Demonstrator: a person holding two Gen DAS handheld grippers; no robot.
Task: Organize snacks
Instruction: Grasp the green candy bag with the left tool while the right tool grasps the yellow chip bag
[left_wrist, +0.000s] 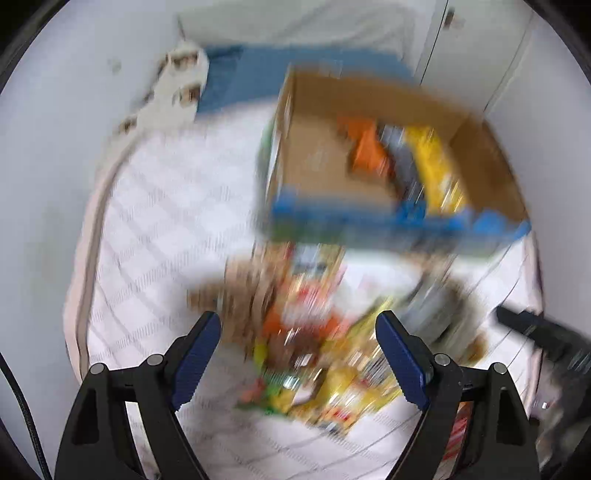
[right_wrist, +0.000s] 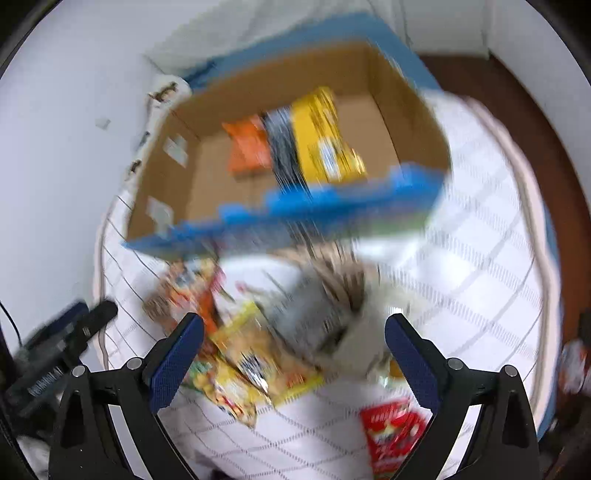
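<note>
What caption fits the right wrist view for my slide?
Open right gripper above loose snack packets on a quilt, cardboard box beyond.

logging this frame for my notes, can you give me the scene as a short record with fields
surface: white quilted bedding
container: open cardboard box, blue-printed front edge
in box: orange packet, grey packet, yellow packet
outside box: loose snack pile in front of the box, red packet lying apart
left gripper: open, holding nothing, above the pile
right gripper: open, holding nothing, above the pile
image quality: heavy motion blur, labels unreadable
</note>
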